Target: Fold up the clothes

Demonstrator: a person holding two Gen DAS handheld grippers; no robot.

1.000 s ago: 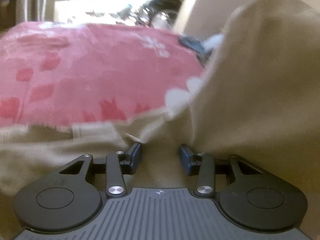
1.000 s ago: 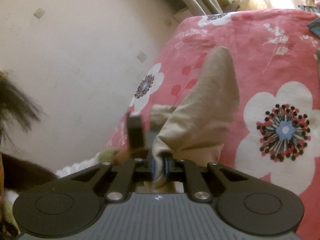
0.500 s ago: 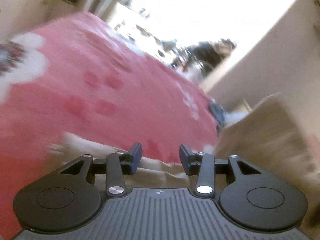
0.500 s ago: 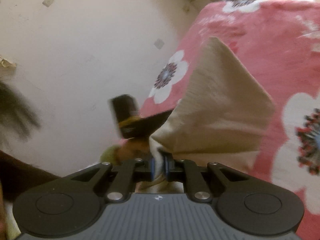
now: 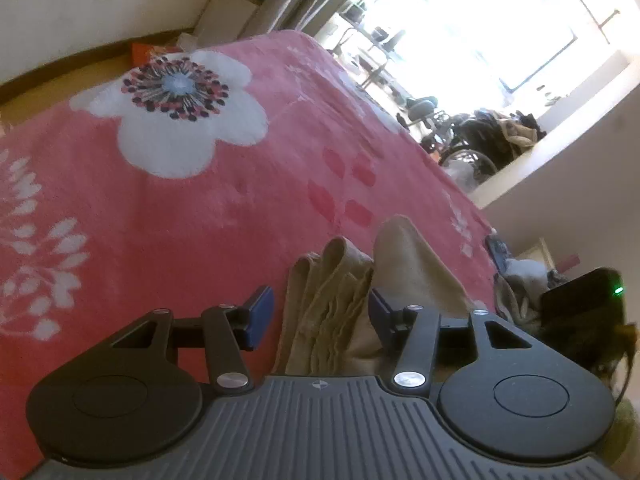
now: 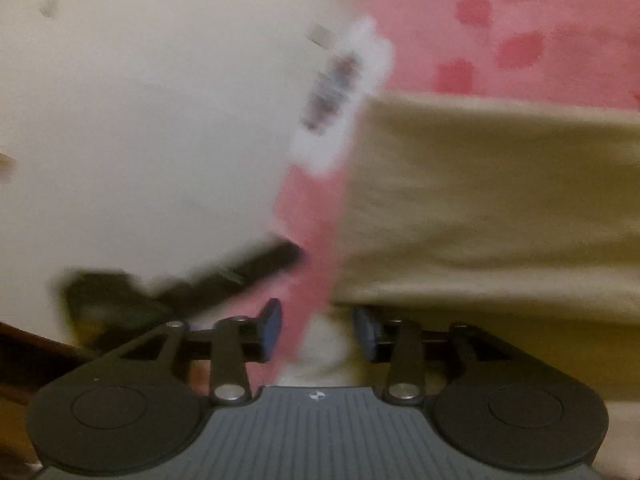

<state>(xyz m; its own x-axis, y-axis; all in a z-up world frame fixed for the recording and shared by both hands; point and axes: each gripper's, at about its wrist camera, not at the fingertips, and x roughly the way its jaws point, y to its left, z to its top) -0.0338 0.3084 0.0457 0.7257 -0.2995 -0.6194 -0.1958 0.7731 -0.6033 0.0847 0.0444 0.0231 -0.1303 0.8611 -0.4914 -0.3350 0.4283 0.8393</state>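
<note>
Both sets of fingers stand parted: the left gripper straddles a bunched beige garment running away across the pink floral bed; the right gripper (badly blurred) holds nothing, cloth just beside it.

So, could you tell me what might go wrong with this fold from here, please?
1. Both the left gripper and the right gripper are open, so the beige garment is held by neither and its bunched layers may slump apart.
2. The garment lies near the edge of the pink floral blanket; a nudge could push it off.
</note>
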